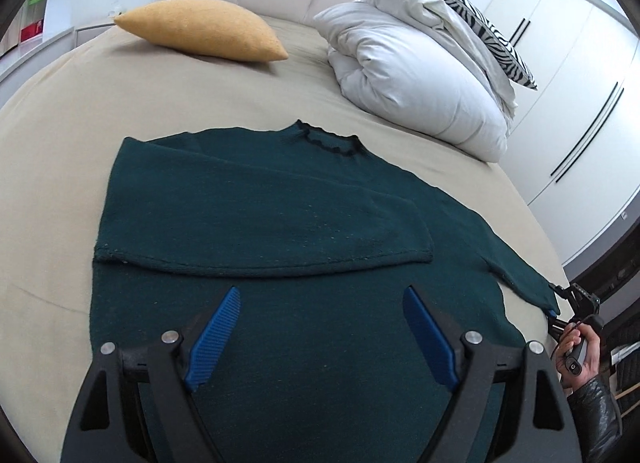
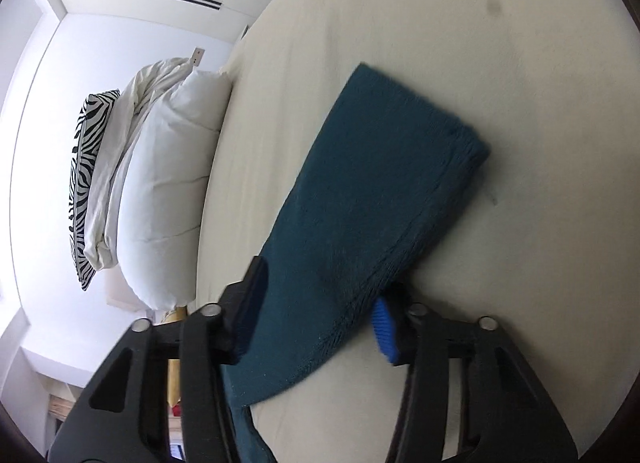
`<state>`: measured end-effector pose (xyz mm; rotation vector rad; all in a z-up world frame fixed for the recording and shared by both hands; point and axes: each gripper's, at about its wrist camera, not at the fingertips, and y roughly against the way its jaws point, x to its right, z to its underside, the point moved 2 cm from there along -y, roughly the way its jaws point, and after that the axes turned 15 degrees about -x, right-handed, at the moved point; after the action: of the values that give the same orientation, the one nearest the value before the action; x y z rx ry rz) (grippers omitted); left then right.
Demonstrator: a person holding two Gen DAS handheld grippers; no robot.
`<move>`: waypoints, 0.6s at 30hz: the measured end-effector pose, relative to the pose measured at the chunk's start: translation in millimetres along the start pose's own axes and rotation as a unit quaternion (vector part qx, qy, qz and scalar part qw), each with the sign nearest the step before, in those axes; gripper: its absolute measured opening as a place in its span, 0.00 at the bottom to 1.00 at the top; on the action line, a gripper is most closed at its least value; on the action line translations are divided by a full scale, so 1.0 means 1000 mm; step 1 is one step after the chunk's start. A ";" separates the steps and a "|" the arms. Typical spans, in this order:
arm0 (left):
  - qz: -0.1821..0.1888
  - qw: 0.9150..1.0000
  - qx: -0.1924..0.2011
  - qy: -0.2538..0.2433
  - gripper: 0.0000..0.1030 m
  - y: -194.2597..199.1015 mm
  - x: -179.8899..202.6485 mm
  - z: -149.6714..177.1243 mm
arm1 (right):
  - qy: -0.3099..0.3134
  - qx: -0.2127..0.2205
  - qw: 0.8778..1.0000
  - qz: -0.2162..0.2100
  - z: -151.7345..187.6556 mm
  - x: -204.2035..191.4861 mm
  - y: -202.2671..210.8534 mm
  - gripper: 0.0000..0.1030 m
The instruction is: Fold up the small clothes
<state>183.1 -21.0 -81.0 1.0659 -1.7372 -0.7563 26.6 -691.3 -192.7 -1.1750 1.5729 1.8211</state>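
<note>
Sweater (image 1: 280, 223), dark green, found laid flat on beige bed sheet (image 1: 60, 167), collar toward headboard, one sleeve folded across chest. Other sleeve (image 2: 380, 191) stretched toward bed edge, its cuff lying between right gripper (image 2: 316, 315) pads; jaws partly closed around cuff, firm pinch not confirmed. Left gripper (image 1: 320, 335) spread wide above lower hem area, nothing between pads. Yellow cushion (image 1: 204, 29), white duvet (image 1: 416, 75) and zebra pillow (image 1: 452, 11) noted near headboard, well apart from sweater.
</note>
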 end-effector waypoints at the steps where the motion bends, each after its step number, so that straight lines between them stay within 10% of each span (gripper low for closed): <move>1: 0.001 1.000 0.000 0.003 0.83 0.000 -0.002 0.000 | -0.002 0.002 1.000 -0.001 0.001 -0.001 -0.005 0.40; 10: 0.009 1.000 0.002 0.017 0.83 0.003 -0.011 0.002 | -0.044 0.031 0.998 -0.030 -0.011 0.026 0.008 0.19; 18: 0.033 0.998 0.010 0.047 0.83 0.009 -0.031 -0.008 | -0.007 0.071 0.996 0.052 -0.017 -0.013 0.006 0.07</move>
<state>193.8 10.2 -82.2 1.0367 -1.6942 -0.6388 33.7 -706.2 -177.9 -1.0313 1.7537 1.7452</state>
